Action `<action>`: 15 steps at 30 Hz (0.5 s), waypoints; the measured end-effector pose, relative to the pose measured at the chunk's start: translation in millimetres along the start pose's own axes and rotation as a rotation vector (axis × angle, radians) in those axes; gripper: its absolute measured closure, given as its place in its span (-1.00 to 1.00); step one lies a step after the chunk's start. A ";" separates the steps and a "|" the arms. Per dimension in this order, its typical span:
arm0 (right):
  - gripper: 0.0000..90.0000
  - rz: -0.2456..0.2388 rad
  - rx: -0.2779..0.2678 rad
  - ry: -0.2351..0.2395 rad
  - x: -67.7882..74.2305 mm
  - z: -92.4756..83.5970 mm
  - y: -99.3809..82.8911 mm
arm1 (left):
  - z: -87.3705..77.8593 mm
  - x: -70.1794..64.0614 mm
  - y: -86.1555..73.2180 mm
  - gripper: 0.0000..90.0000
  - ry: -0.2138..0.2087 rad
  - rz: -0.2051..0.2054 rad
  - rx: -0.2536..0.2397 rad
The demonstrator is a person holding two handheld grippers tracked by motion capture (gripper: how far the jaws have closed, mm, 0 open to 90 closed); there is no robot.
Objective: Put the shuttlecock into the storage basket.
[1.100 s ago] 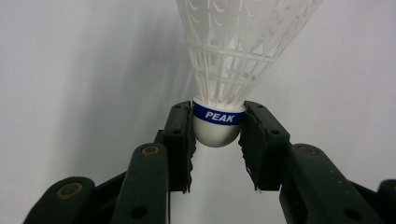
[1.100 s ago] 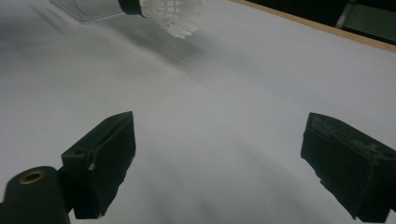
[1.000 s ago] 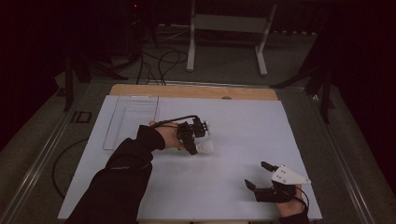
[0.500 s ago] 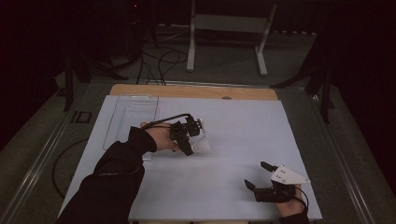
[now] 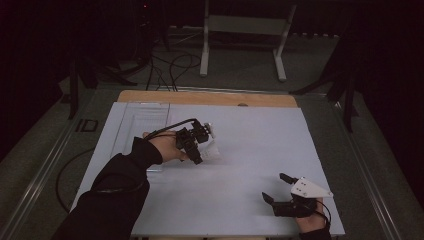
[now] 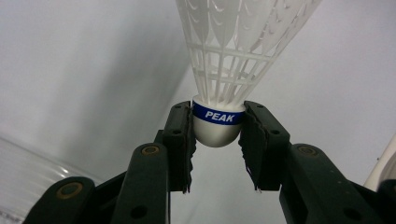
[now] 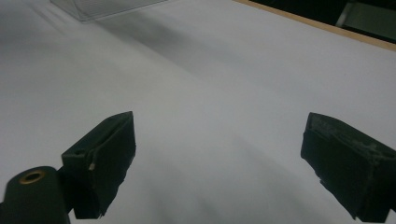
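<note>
The white table (image 5: 235, 165) is bearing a clear tray (image 5: 142, 120) at ten o'clock. The right gripper (image 5: 274, 189) is idling at five o'clock, jaws wide and empty. The left gripper (image 5: 202, 150) is pinching the shuttlecock (image 6: 219, 119) by its rounded cork, centre-left above the table; that curved cork may be slipping out if the grip eases.

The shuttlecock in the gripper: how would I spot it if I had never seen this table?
Start at the white table and find the person's left gripper, left of its middle. Between its black jaws sits a white plastic shuttlecock, pinched at its rounded white cap. A blue band reading PEAK rings that cap, and the netted skirt fans out beyond it, unlike the clear plastic tray lying flat nearby.
</note>
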State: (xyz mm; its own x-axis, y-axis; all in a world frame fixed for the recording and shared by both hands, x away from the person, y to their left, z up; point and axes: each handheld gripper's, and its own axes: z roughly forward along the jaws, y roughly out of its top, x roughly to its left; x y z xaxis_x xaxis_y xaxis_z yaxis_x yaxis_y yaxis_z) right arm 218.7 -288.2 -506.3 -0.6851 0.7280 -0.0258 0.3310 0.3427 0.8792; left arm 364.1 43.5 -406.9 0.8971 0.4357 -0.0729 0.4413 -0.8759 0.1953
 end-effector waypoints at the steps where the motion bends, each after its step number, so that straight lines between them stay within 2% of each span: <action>1: -0.77 0.000 -0.002 0.000 -0.1 0.0 0.2 | -1.5 0.9 -3.3 0.45 -0.004 -0.013 -0.013; 6: -0.77 -0.005 0.000 0.000 0.5 0.4 0.4 | -2.5 4.0 -10.4 0.45 -0.002 -0.051 -0.009; 8: -0.77 -0.009 -0.001 -0.002 0.4 0.6 0.6 | -4.4 9.3 -14.6 0.45 -0.012 -0.106 0.001; 12: -0.77 -0.005 -0.003 0.002 0.1 0.9 0.4 | -6.1 12.1 -18.5 0.45 -0.006 -0.113 0.007; 15: -0.77 -0.003 0.000 -0.001 0.8 1.4 0.5 | -11.4 12.7 -21.9 0.45 -0.011 -0.121 -0.016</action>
State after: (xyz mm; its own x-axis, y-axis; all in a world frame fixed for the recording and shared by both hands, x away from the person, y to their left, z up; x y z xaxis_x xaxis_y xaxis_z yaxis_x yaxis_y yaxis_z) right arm 219.2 -286.6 -506.6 -0.6855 0.7275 -0.0291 0.3288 0.3450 0.8791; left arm 365.6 70.6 -401.0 0.8374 0.5359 -0.1079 0.5463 -0.8133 0.2003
